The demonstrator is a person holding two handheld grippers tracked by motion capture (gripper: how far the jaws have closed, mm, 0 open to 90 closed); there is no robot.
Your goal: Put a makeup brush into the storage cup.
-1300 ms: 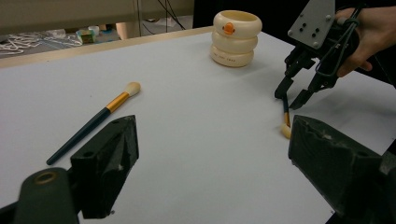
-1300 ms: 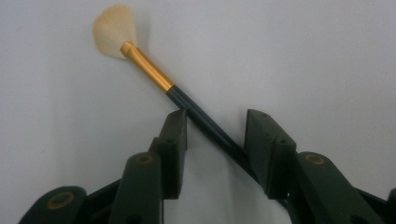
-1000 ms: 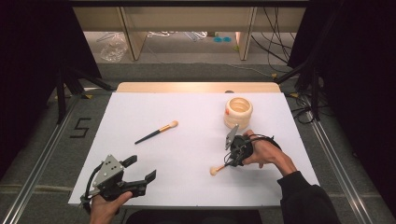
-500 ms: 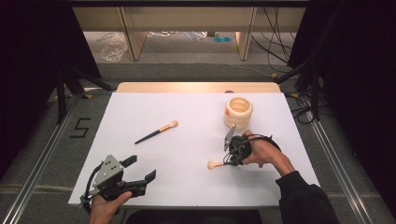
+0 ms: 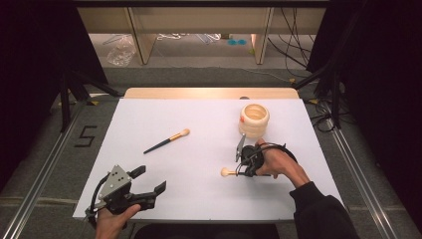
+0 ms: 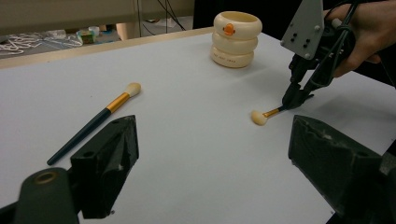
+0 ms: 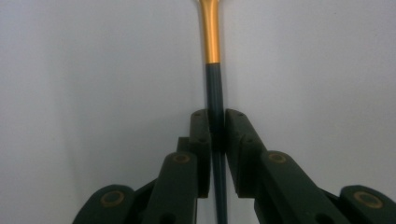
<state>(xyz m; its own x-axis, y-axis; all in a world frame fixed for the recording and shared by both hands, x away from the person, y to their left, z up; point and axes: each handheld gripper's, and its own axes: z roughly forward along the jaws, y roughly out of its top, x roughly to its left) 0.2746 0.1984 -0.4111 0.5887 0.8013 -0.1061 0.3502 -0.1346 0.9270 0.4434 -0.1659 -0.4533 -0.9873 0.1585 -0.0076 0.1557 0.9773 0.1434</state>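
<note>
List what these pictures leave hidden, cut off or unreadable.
- Held brush: the right gripper view's top edge cuts off its head, and the right gripper hides its tail.
- Ringed cup: the left gripper view's lettering is too small to read; its inside is hidden by its rim.

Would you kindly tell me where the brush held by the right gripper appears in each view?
High view: held brush lies lower right of centre, its head poking left of the right gripper.
Left gripper view: right of centre, head on the table.
Right gripper view: centre, its dark handle clamped between the jaws.
Shared landmark: its gold ferrule.
</note>
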